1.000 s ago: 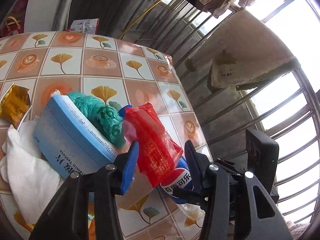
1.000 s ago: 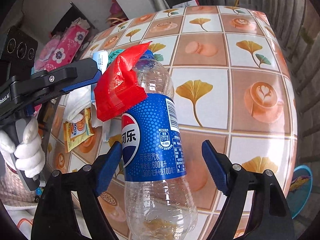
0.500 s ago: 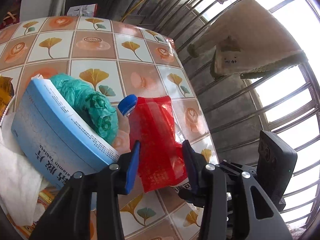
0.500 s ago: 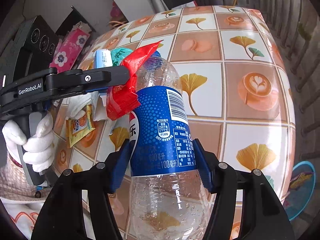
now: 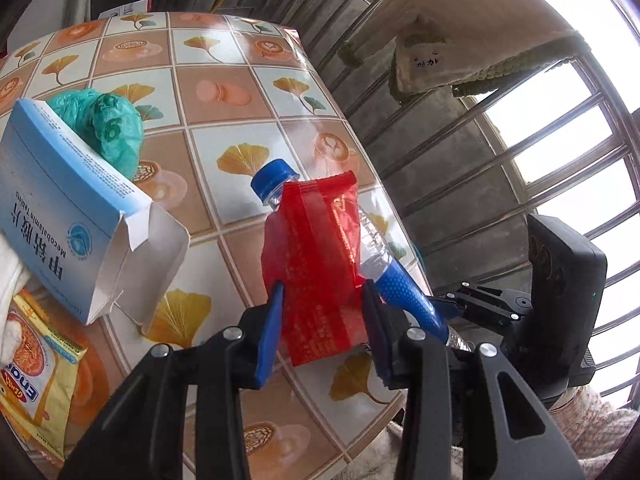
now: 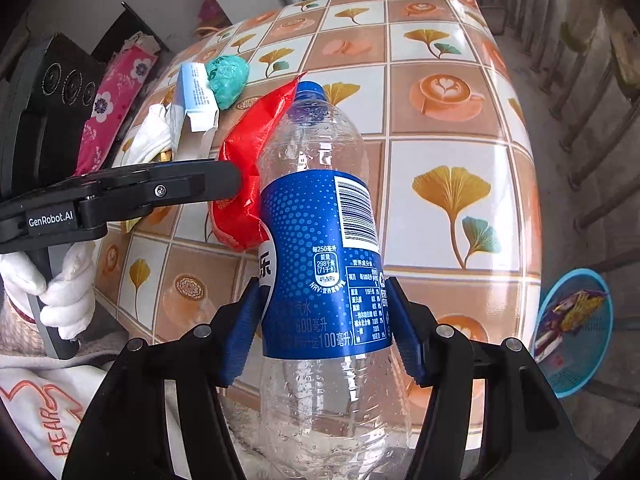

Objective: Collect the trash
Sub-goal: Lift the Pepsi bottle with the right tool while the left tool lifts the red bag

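Note:
My left gripper (image 5: pixel 322 320) is shut on a red plastic wrapper (image 5: pixel 316 256) and holds it above the tiled table (image 5: pixel 224 92). My right gripper (image 6: pixel 320 332) is shut on an empty Pepsi bottle (image 6: pixel 320 264) with a blue label and blue cap, lifted off the table. The wrapper (image 6: pixel 248 172) hangs just left of the bottle's neck, and the bottle (image 5: pixel 384 272) shows behind the wrapper in the left wrist view. The left gripper (image 6: pixel 224 184) reaches in from the left in the right wrist view.
On the table lie a blue-and-white medicine box (image 5: pixel 72 216), a crumpled green bag (image 5: pixel 108 128), a yellow sachet (image 5: pixel 36 376) and white cloth (image 6: pixel 148 136). A blue basket (image 6: pixel 572 332) with trash stands on the floor beyond the table's right edge. Window bars (image 5: pixel 520 160) rise behind.
Both grippers closed on their items and lifted them back from the table. The wrapper and bottle came away from the box and green bag.

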Demonstrator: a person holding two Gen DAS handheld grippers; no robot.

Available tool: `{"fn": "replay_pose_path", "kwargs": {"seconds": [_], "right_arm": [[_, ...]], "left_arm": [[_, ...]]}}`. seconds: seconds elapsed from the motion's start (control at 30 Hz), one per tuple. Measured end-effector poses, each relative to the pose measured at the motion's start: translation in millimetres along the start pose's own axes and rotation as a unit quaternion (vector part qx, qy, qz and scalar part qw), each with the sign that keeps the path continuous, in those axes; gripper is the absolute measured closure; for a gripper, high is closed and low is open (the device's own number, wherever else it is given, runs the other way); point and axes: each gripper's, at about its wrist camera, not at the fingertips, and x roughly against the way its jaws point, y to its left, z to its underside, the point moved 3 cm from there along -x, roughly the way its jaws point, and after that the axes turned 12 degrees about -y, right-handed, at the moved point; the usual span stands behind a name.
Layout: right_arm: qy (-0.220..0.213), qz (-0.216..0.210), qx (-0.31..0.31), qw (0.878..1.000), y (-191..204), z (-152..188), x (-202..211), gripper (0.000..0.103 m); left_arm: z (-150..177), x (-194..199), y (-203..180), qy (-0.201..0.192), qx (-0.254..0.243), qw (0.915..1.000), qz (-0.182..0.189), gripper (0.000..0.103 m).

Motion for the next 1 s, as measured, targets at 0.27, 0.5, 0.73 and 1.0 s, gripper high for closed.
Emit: {"fn": "replay_pose_path", "kwargs": {"seconds": [0.27, 0.5, 0.73, 1.0], "right_arm": [[0.001, -0.007, -0.057, 0.998, -22, 15, 14, 0.044], [0.001, -0.009, -0.068, 0.998, -21, 11, 11, 0.042], [-0.003, -0.01, -0.098, 0.995, -30, 7, 10, 0.037], [-0.002, -0.012, -0.109, 0.994, -31, 6, 4, 0.037]], "left_arm": [[44, -1, 7, 0.032, 0.0, 0.999, -0.03, 0.066], [52, 16, 10, 0.014, -0.014, 0.9984, -0.052, 0.051], [50, 17, 6, 0.005, -0.032, 0.9973, -0.065, 0.042], [49, 6, 12, -0.008, -0.034, 0.9948, -0.095, 0.043]]}}
